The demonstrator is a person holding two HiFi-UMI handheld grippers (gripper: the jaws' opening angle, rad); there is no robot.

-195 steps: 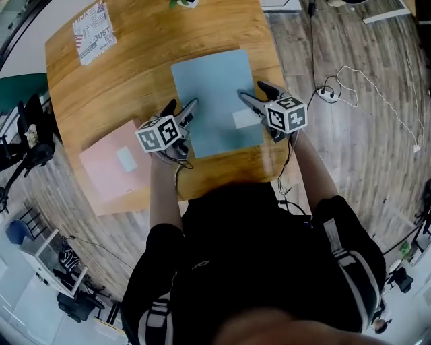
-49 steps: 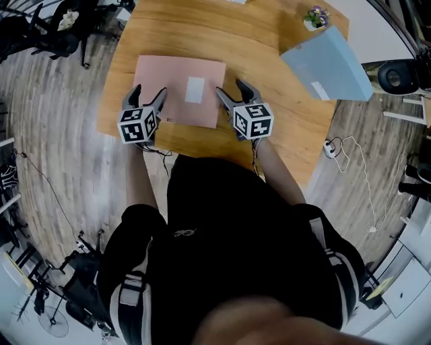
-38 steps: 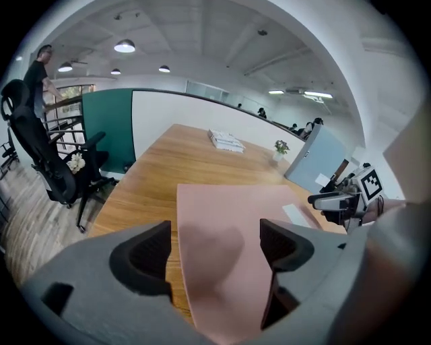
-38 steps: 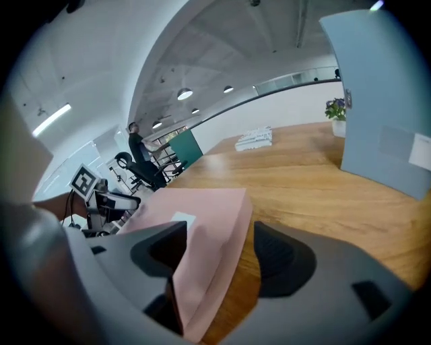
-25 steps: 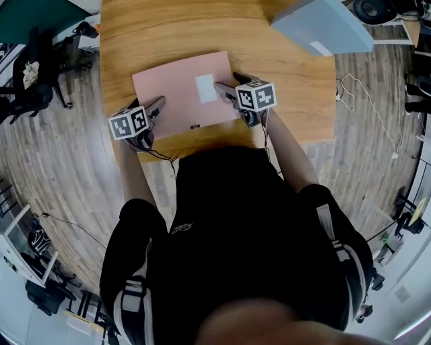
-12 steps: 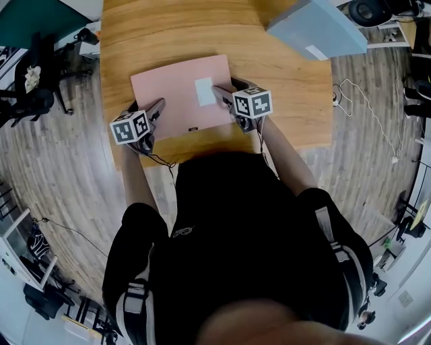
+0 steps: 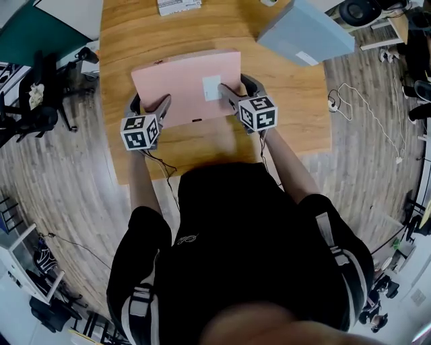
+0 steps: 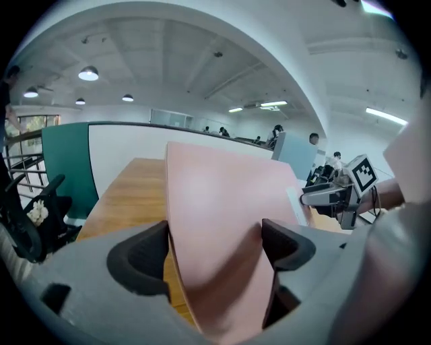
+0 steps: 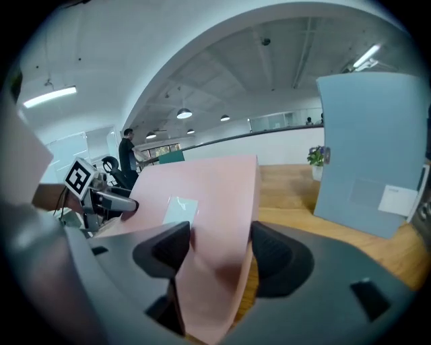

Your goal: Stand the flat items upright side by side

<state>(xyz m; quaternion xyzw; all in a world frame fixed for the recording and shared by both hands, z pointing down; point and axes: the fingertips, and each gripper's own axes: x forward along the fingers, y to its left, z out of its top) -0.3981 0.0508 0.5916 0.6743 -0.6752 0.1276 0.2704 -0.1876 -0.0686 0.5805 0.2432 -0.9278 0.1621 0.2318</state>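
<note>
Jaws of our left gripper (image 8: 215,253) are closed on the left side of a flat pink folder (image 7: 185,84), with one dark pad on each face of it. Our right gripper (image 9: 219,251) has just been closing its jaws. Now they pinch the right side of the same pink folder, which sits between the pads.

We hold the pink folder between the two grippers, just in front of our body. Its near edge is up off the brown wooden worktop (image 7: 283,94), and it tips, so it is not lying flat. We cannot tell if its far edge touches the wood. A small white label (image 7: 211,87) is stuck on it, close to the right jaws.

Farther away, at the far right corner of the worktop, a flat blue-grey folder (image 9: 370,148) stands upright. It is well apart from the pink one. It has a white sticker (image 9: 392,199) near its low right corner. In the right gripper view, a little potted plant (image 9: 315,162) sits just left of it. A printed paper sheet (image 7: 178,5) lies at the far edge of the worktop.

Past the worktop we see a teal and white wall panel (image 8: 67,162). A few people (image 8: 276,133) are far off in the big room, under round ceiling lamps (image 8: 88,73).
</note>
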